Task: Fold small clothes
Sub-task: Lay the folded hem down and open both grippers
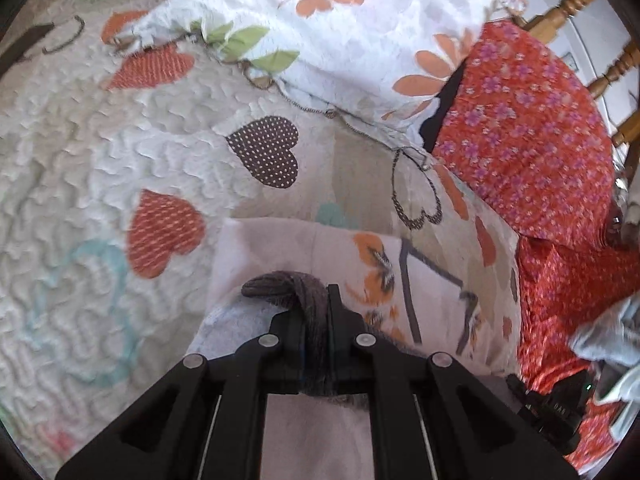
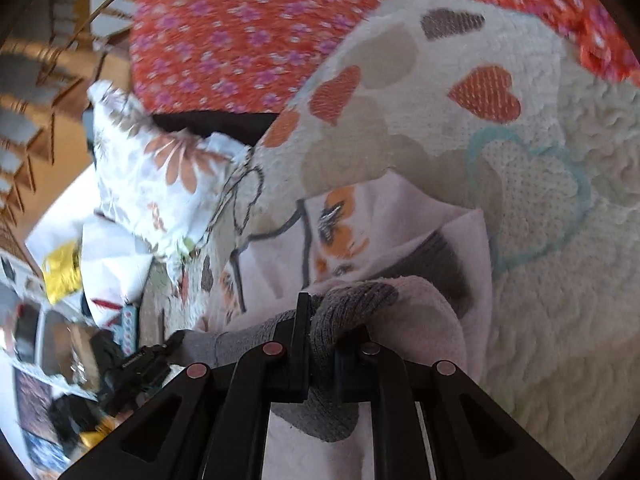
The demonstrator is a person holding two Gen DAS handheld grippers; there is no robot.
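A small white garment with an orange butterfly print (image 1: 372,264) lies on the heart-patterned quilt (image 1: 100,152). It has grey knit trim (image 1: 276,288). My left gripper (image 1: 314,312) is shut on this grey trim at the garment's near edge. In the right wrist view the same garment (image 2: 340,224) lies folded over, with a grey band (image 2: 444,264) showing under a flap. My right gripper (image 2: 322,328) is shut on a grey knit edge (image 2: 352,300) of it.
A floral white pillow (image 1: 360,40) lies at the back of the quilt. A red flowered cloth (image 1: 528,128) lies to the right, by a wooden chair (image 1: 568,4). The right wrist view shows clutter on the floor (image 2: 64,320) beside the bed.
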